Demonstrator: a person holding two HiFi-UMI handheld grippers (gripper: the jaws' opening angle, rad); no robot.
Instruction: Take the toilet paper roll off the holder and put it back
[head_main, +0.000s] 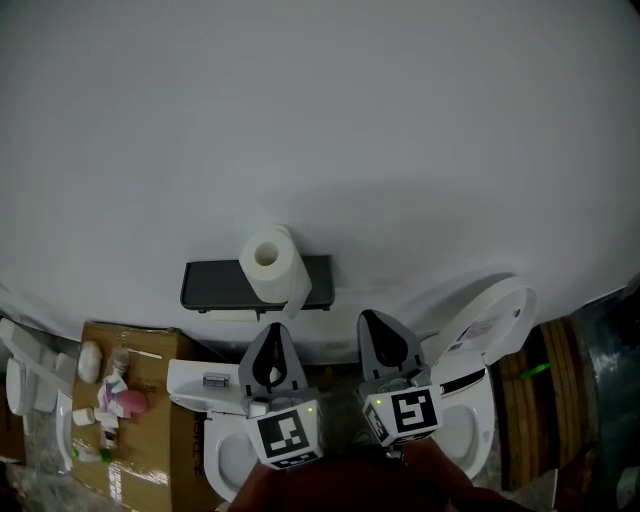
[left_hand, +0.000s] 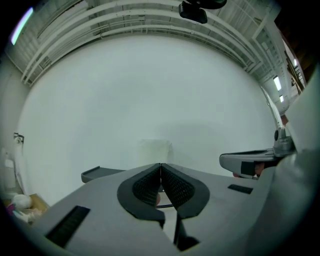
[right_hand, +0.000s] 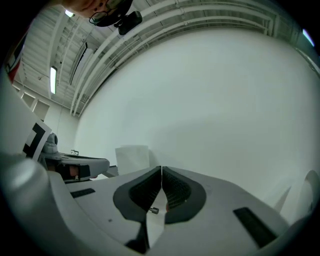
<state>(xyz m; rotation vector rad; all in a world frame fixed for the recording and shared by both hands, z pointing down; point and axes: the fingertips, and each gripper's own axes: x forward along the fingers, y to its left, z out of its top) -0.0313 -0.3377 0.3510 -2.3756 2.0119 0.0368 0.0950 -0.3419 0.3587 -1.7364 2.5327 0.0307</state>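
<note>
A white toilet paper roll sits on the dark wall holder with a flat shelf top, a loose sheet hanging down. It shows faintly straight ahead as a pale roll in the left gripper view and left of centre as a roll in the right gripper view. My left gripper is shut and empty, its tip just below the roll. My right gripper is shut and empty too, to the right of the roll and apart from it. Both point level at the white wall.
A white toilet with raised lid stands below the grippers, its tank at left. A cardboard box with bottles and small items lies at lower left. Wooden planks are at the right.
</note>
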